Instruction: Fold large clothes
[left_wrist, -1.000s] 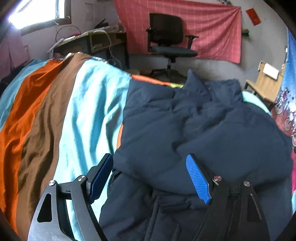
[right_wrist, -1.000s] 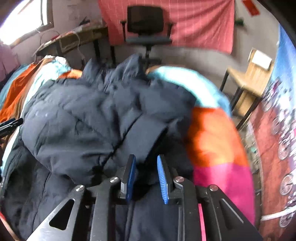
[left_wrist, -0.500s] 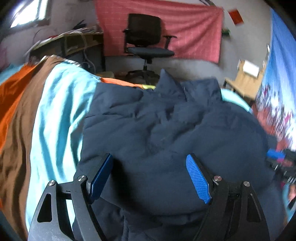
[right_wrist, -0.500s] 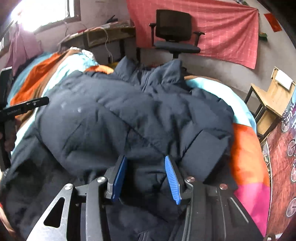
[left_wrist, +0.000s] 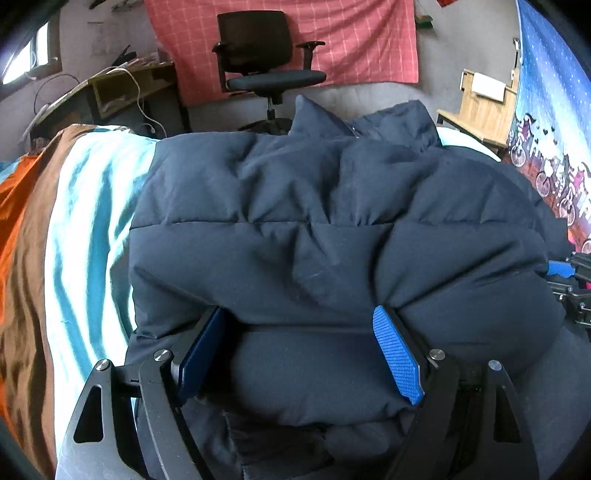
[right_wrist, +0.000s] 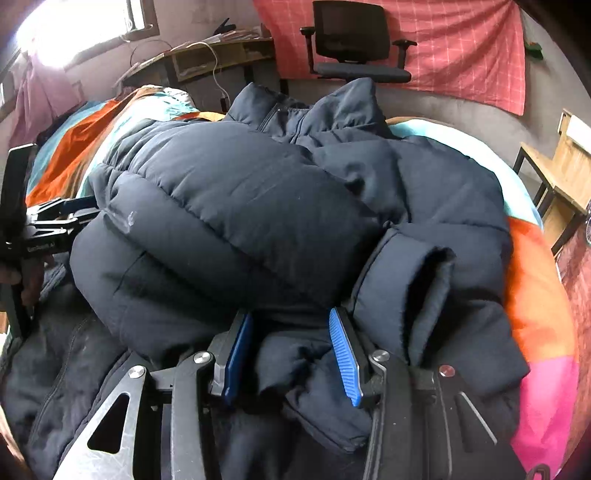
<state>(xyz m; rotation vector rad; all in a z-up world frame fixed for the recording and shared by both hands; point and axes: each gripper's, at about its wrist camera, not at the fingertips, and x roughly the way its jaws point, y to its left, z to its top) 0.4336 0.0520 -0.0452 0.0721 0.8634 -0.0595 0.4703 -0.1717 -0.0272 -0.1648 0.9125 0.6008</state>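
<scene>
While a striped bedspread (left_wrist: 85, 229) lies bare on the left and shows again on the far right in the right wrist view, a puffy navy jacket (left_wrist: 332, 236) lies heaped across the middle of the bed. Only the right wrist view shows its cuffed sleeve (right_wrist: 413, 273) and upright collar (right_wrist: 295, 107). A left gripper (left_wrist: 306, 354) stands wide, with a thick fold bulging between its blue pads. A right gripper (right_wrist: 291, 354), jaws lately widened, stands partly open around bunched fabric at the near edge.
</scene>
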